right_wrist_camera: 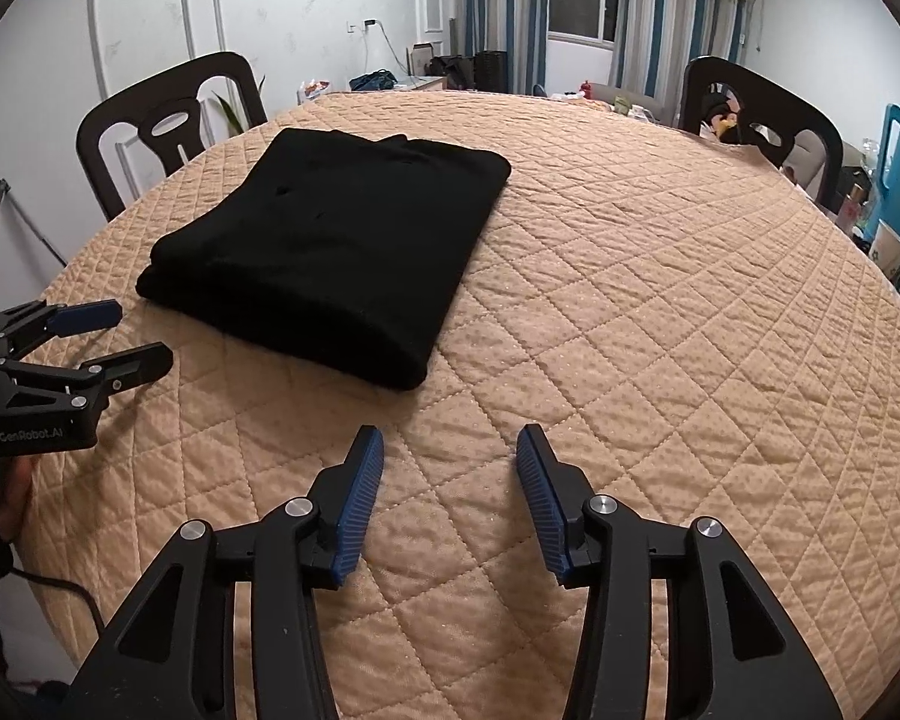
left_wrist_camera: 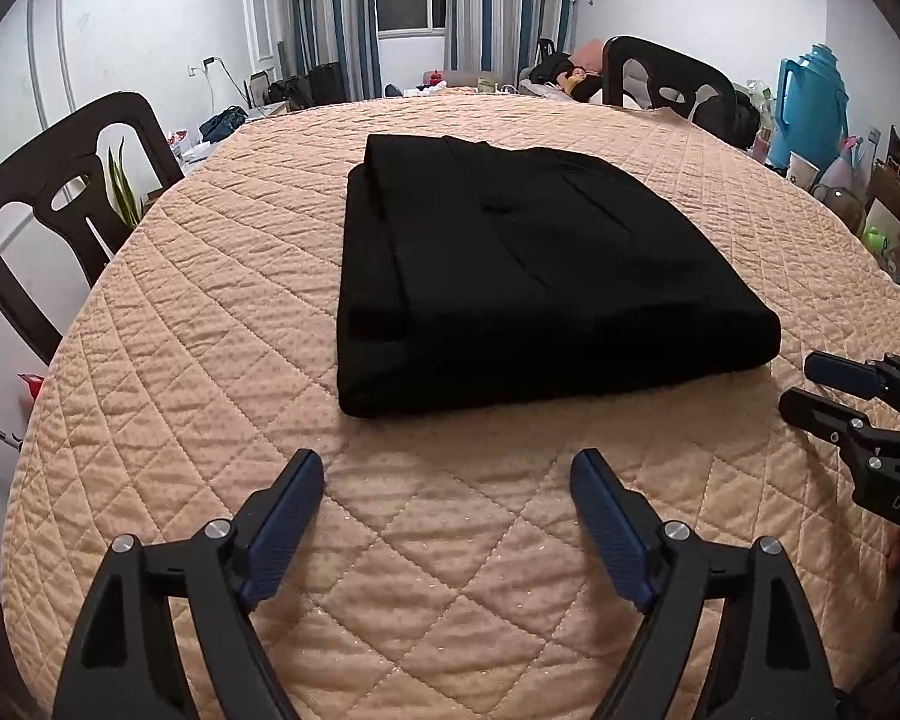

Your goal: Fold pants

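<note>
Just one pants (left_wrist_camera: 528,276) bundle (folded)

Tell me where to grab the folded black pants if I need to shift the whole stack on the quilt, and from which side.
Probably the thick rounded fold edge of the black pants, the side nearest both open grippers. Come in low along the quilted cover, left gripper and right gripper spaced along that edge. There the layers are joined; the stepped loose layers on the camera-left side could slip apart.
</note>
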Demonstrator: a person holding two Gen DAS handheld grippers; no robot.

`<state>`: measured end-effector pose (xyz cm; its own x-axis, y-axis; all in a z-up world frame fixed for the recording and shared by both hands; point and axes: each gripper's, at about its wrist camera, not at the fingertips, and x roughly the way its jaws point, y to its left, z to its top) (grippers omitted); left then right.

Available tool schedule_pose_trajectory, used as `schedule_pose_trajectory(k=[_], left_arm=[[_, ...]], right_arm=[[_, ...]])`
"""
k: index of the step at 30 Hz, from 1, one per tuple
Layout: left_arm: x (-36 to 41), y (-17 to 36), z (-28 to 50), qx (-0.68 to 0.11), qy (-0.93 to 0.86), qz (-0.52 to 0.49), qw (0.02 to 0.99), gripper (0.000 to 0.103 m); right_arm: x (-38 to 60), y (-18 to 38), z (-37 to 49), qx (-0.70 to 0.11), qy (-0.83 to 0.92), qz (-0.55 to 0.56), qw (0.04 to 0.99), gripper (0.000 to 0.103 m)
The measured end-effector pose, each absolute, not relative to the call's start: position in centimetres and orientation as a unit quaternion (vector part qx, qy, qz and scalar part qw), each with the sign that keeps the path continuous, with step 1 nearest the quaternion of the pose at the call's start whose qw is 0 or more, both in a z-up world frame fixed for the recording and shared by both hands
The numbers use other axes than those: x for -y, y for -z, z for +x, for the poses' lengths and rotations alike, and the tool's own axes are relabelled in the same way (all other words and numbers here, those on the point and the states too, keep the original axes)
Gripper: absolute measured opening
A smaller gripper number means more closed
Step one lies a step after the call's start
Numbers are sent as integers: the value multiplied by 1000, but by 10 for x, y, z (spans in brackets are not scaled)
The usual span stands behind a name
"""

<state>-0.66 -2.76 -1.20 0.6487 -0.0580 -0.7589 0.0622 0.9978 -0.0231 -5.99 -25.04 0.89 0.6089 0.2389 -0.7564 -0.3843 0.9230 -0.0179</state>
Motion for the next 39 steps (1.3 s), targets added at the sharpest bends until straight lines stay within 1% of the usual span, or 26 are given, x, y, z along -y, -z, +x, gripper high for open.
schedule_pose_trajectory(k=[20,31,39], left_arm=[[26,12,-7,-420,34,-1,907,89],[26,13,-5,-426,32,-2,904,93],[25,14,-5,-426,32,-2,904,94]], right_arm=[[249,-9,-60,-406,-173,-94,893,48],[249,-9,-60,-406,-173,-94,893,48],[249,-9,-60,-406,-173,-94,893,48]])
